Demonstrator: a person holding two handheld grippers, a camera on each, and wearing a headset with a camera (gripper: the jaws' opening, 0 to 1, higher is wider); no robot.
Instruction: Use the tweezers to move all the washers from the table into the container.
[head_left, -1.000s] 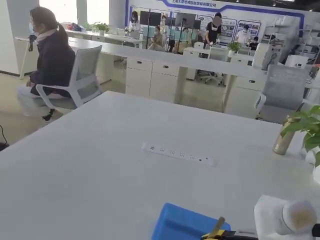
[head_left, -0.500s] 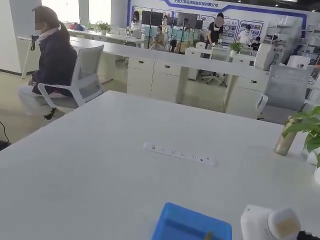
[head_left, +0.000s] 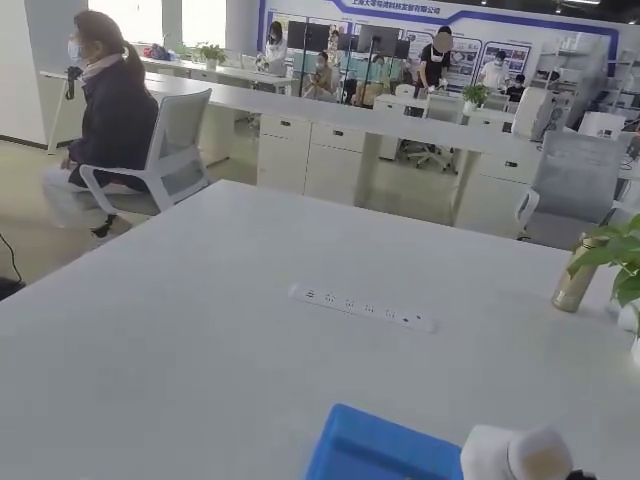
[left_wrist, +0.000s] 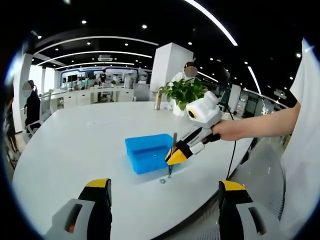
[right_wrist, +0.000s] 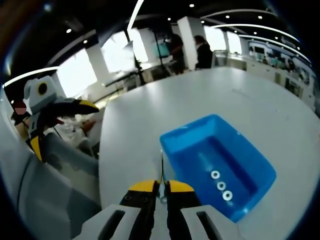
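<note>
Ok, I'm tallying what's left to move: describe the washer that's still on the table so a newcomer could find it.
On the white table, find the blue container. Beside its near corner, by the tip of the tweezers in the right hand-held gripper, lies one small washer. Unlike the three washers in the container, it sits on bare tabletop.

Open-plan office. White bench (head_left: 200, 330) with a power strip (head_left: 362, 307) on top. Behind: rows of white desks (head_left: 320, 150), mesh office chair (head_left: 170, 150), seated person (head_left: 105, 100). Bright windows (head_left: 135, 18) far left. Black ceiling (left_wrist: 150, 20), curved light strips (left_wrist: 212, 20). Potted plant (head_left: 610, 255) at right edge.
</note>
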